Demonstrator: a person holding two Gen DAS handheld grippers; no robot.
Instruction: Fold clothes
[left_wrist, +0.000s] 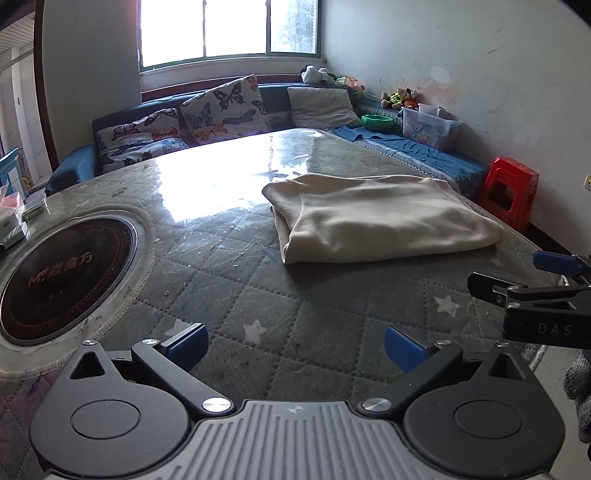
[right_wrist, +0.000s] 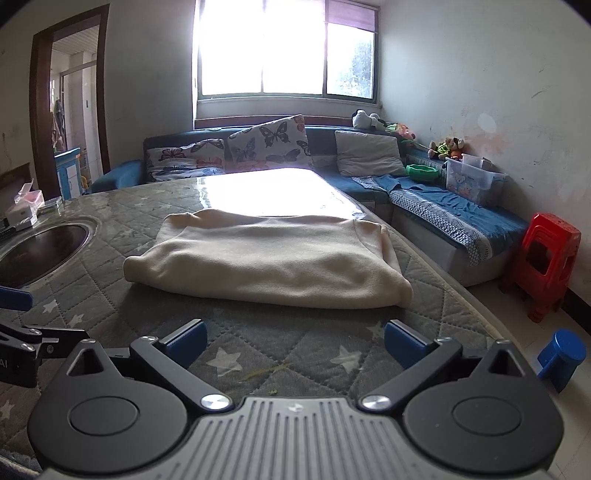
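The cream garment (right_wrist: 273, 258) lies mid-frame on the quilted table (right_wrist: 258, 354), folded into a neat rectangle; the folding looks about finished. Left tongs (left_wrist: 295, 345) and right tongs (right_wrist: 295, 341) hang wide and empty at bottom.

The left gripper (left_wrist: 295, 349) sits low at the bottom of its own view, blue-padded fingers (left_wrist: 186, 345) spread wide with nothing between them; the right gripper (right_wrist: 295, 345) is posed the same, jaws parted and empty; at the right edge of the left view a grey-gloved hand (left_wrist: 580, 391), probably the person's right, shows partly.
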